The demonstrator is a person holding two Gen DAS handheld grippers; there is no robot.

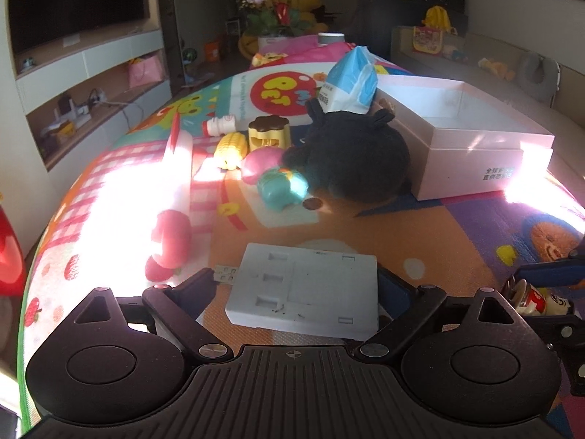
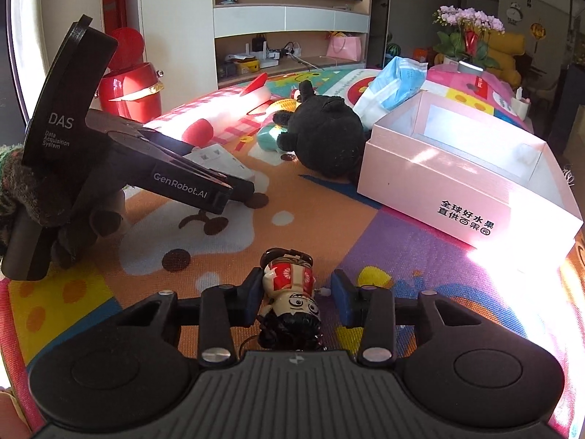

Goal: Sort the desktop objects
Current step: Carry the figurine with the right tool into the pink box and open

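- Left gripper (image 1: 305, 285) has its two fingers set on either side of a white power strip (image 1: 305, 291); the right finger presses its edge, but the left-side contact is hidden, so a firm grip is likely, not certain.
- Right gripper (image 2: 298, 294) stands part open around a small doll figurine (image 2: 290, 292) in a red patterned dress, lying head toward the camera; the left finger touches its side, while a gap shows before the blue-padded right finger.
- Both grippers sit low over a colourful cartoon play mat (image 2: 402, 256), the left one seen from the right wrist view as a black body marked GenRobot.AI (image 2: 190, 183).
- Beyond the strip lie a teal toy (image 1: 283, 188), a pink toy (image 1: 261, 164), a yellow corn toy (image 1: 231, 150) and a pudding-shaped toy (image 1: 270, 132), clustered just beside a black plush (image 1: 358, 161).
- Touching the plush on its far side is an open pink box (image 2: 471, 183) with printed Chinese characters; a blue-and-white bag (image 1: 351, 84) leans by the box's far corner.
- Strong sunlight washes out a red-and-white plush (image 1: 172, 245) at the mat's left.
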